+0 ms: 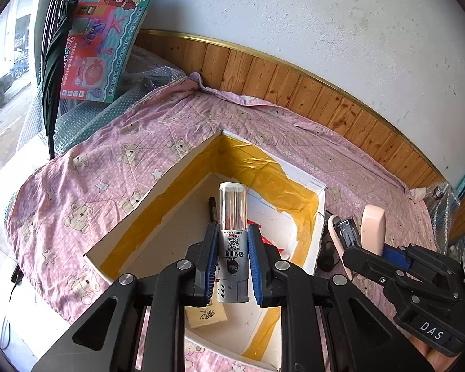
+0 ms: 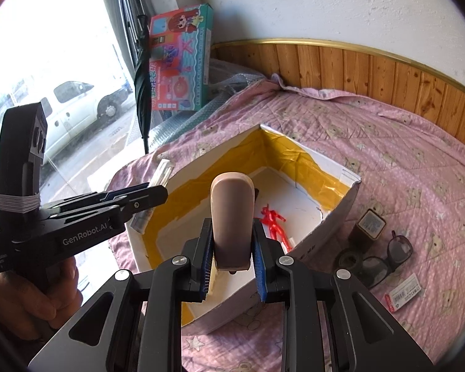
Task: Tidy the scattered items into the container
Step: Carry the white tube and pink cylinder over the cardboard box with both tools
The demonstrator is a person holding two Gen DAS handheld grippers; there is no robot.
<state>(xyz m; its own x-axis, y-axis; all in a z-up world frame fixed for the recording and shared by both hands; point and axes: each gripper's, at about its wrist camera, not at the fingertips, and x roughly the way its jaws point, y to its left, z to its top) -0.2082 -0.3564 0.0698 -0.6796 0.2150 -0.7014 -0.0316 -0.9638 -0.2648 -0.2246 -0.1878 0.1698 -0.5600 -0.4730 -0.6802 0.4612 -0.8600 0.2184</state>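
left tool clamped on a clear-capped tube above the open cardboard box on the pink bear quilt, right tool gripping a pink stapler over the box, red figure inside, glasses beside the box

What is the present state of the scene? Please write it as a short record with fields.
container: white cardboard box lined with yellow tape, open, on a pink bear-print quilt
left gripper: shut on a clear-capped cylinder, held above the box
right gripper: shut on a pink stapler, near the box's front wall
already in box: red figurine, black marker, tan card
still outside: glasses, tape roll, dark small box, red-and-white packet
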